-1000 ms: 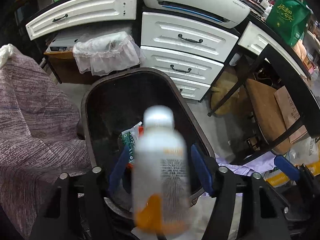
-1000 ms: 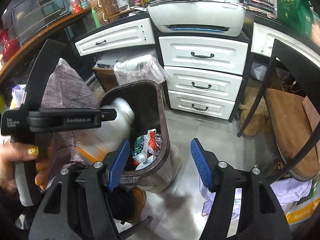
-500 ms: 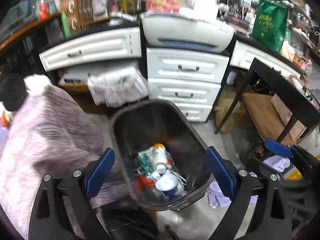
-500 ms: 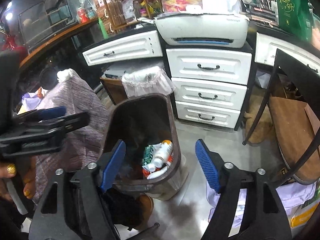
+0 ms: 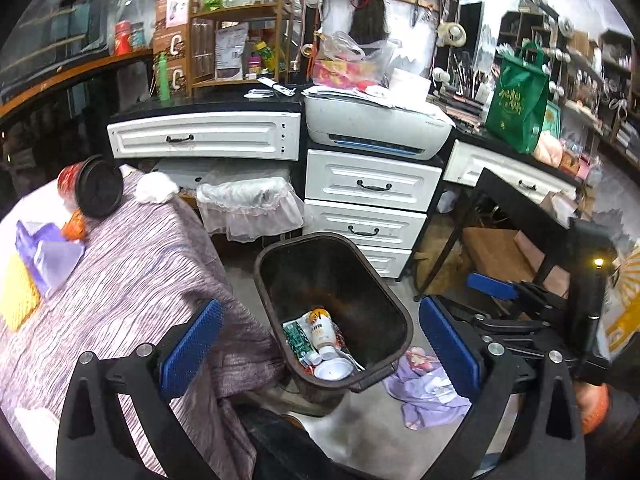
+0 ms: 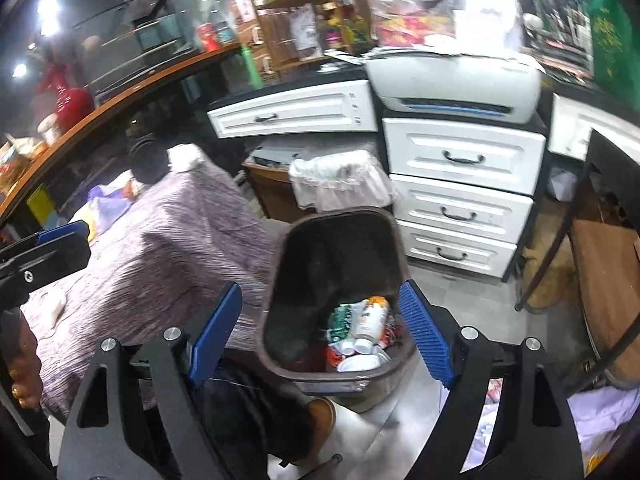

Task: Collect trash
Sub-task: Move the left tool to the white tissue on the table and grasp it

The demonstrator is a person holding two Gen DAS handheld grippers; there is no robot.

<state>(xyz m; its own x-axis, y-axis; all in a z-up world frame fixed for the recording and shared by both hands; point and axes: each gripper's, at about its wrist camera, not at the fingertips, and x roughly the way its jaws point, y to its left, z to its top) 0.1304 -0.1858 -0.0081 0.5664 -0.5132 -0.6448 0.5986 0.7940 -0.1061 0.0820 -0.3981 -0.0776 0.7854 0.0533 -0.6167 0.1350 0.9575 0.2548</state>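
Observation:
A dark brown trash bin [image 5: 276, 308] stands on the floor, holding a white bottle with an orange cap [image 5: 322, 330], wrappers and a white cup. My left gripper [image 5: 322, 306] hovers above the bin, its jaws opening wide, nothing between them. My right gripper [image 6: 320, 288] hangs over the same bin [image 6: 280, 276], jaws also opening and empty. The bottle [image 6: 370, 316] lies on the pile. On the purple-clothed table [image 5: 120, 280] lie a red cup with a black lid [image 5: 96, 186], a purple packet [image 5: 48, 252], an orange wrapper [image 5: 74, 226] and a white tissue [image 5: 154, 188].
White drawers [image 5: 372, 188] with a printer [image 5: 376, 128] on top stand behind the bin. A small bin with a white liner [image 5: 248, 204] sits at the back left. A black table frame [image 5: 520, 208] is on the right. Crumpled purple stuff [image 5: 424, 384] lies on the floor.
The white bottle left my left gripper and now lies in the bin. My left gripper opened wide, rose and pulled back. My right gripper also widened and lifted a little.

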